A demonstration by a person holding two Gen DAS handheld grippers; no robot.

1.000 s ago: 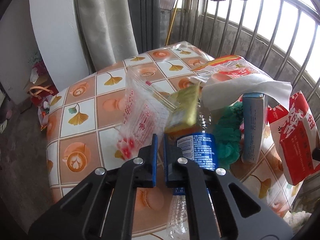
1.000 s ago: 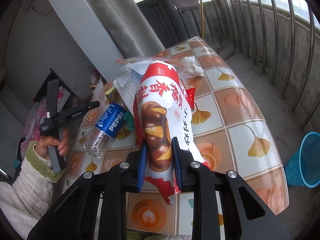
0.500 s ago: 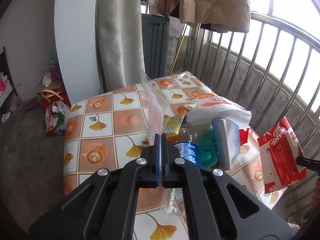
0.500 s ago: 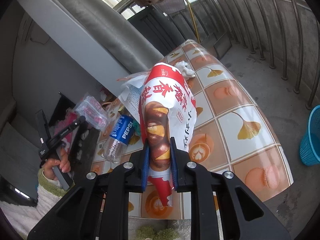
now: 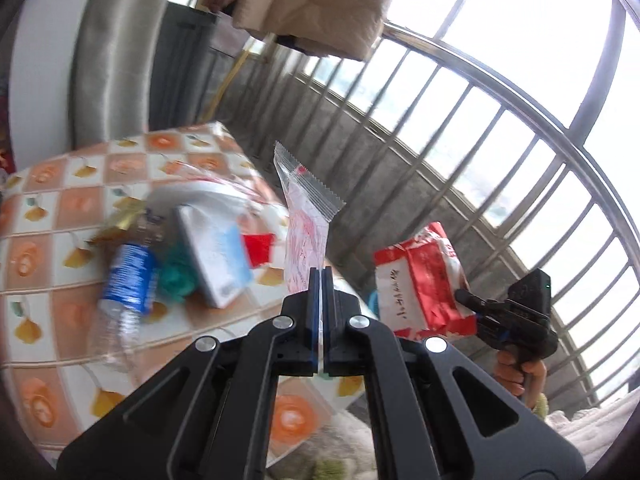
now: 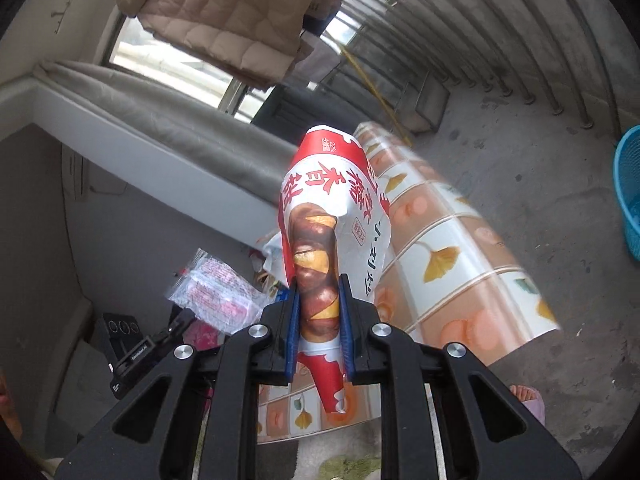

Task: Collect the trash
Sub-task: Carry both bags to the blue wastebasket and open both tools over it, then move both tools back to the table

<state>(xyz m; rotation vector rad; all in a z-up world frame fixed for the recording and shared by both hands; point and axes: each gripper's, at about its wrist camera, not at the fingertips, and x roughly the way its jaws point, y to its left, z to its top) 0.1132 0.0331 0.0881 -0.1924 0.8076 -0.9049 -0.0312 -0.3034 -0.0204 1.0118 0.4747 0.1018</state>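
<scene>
My left gripper (image 5: pixel 320 280) is shut on a clear plastic wrapper with red print (image 5: pixel 306 216) and holds it in the air above the table's edge. My right gripper (image 6: pixel 319 292) is shut on a red and white chestnut snack bag (image 6: pixel 332 208), lifted off the table; the bag (image 5: pixel 420 284) and that gripper (image 5: pixel 464 298) also show in the left wrist view. The wrapper (image 6: pixel 218 292) and left gripper (image 6: pixel 176 326) show in the right wrist view. More trash lies on the tiled table (image 5: pixel 44 248): a Pepsi bottle (image 5: pixel 126 284), a white and blue box (image 5: pixel 214 256), a green wad (image 5: pixel 178 276).
A blue waste basket (image 6: pixel 630 192) stands on the concrete floor at the far right. Metal balcony railings (image 5: pixel 500 152) run behind the table. A quilted jacket (image 6: pixel 224 12) hangs overhead. A curtain (image 5: pixel 108 60) and a dark cabinet stand beyond the table.
Both grippers have lifted higher and swung away from the table with their trash. The left view has turned right towards the railing; the right view has tilted up.
</scene>
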